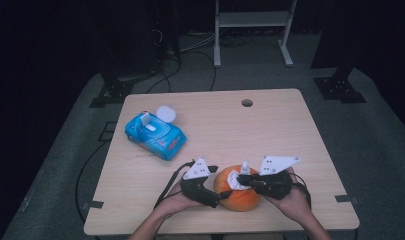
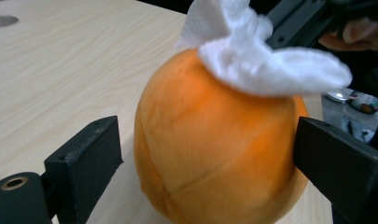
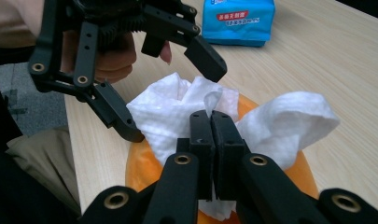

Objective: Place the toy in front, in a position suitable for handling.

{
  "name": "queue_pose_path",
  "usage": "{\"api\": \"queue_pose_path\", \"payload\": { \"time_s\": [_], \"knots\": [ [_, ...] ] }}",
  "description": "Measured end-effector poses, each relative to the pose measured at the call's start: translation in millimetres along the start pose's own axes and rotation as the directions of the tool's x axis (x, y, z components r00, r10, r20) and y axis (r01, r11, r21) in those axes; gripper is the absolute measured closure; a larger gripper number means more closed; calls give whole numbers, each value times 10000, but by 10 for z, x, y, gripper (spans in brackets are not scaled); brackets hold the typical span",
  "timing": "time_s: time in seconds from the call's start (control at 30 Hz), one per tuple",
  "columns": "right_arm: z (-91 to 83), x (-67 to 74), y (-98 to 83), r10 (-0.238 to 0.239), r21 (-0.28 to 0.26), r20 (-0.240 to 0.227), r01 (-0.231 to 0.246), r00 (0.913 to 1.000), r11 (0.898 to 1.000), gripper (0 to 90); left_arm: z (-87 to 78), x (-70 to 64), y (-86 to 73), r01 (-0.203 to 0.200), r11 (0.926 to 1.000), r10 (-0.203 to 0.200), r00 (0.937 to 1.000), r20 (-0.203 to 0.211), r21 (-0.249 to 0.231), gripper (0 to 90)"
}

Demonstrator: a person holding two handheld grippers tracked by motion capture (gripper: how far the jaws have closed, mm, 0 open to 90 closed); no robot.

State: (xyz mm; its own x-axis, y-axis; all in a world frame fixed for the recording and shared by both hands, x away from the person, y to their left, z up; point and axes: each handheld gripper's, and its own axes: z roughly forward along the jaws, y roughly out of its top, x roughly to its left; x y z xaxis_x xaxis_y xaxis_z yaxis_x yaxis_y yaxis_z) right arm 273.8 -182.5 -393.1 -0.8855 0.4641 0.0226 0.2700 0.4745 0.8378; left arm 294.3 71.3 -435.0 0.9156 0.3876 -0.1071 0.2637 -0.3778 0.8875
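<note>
Orange plush ball (image 1: 238, 192), soft-skinned, resting on the near edge of the wooden table (image 1: 225, 125) between my two hands — the piece being wiped.

White wet wipe (image 1: 236, 179): bunched on the crown of the ball, one fold clamped in my right gripper (image 1: 243, 179). Its jaws are pressed together on the cloth, which I judge is so the wipe can be dragged over the fabric without slipping free.

Left gripper (image 1: 219, 192): jaws spread wide on either side of the ball. In the left gripper view both pads (image 2: 91, 158) stand beside the plush; the near one shows a sliver of table between, the far one I cannot separate from the fabric. No squeeze dents the fabric, so I read this as bracketing rather than gripping — there to stop the ball rolling under the wipe.

Blue wipe pack (image 1: 155, 133): well apart, toward the far left of the table, its flap open with the round white lid (image 1: 166, 113) lifted behind it — presumably the wipe's source, parked out of the working area.

Round hole (image 1: 247, 103) in the tabletop near the far edge, unused.
</note>
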Motion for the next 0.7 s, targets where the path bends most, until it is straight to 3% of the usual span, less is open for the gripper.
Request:
{"api": "queue_pose_path", "payload": {
  "time_s": [0.07,0.13,0.2,0.27,0.33,0.43,0.53,0.7],
  "knots": [
    [-18,-20,5,-46,43,84,45,10000,10000,874,20,-2,-24,26,10000,-29,9993,378,79,141],
    [-23,-43,0,8,63,56,-9,10000,10000,873,17,-39,-19,-240,9996,238,9996,172,121,285],
    [-35,-26,21,-52,-5,164,52,9999,10000,872,4,-84,22,-428,9989,429,9991,-21,163,327],
    [-64,29,64,-263,-203,286,269,9992,9994,873,-1,-119,46,-612,9980,614,9981,-112,146,340],
    [-73,88,111,-332,-416,15,332,9994,9986,874,4,-174,77,-766,9970,768,9968,-206,103,346],
    [-15,182,146,-751,-134,-10,751,9972,9971,873,18,-218,98,-1123,9931,1134,9930,-338,343,346],
    [-28,115,110,-741,60,103,741,9972,9972,873,9,-185,72,-811,9964,818,9962,-293,243,355],
    [-98,-49,-3,-114,129,101,113,9999,9999,875,-15,-137,81,-550,9985,550,9984,135,52,315]
  ]
}}
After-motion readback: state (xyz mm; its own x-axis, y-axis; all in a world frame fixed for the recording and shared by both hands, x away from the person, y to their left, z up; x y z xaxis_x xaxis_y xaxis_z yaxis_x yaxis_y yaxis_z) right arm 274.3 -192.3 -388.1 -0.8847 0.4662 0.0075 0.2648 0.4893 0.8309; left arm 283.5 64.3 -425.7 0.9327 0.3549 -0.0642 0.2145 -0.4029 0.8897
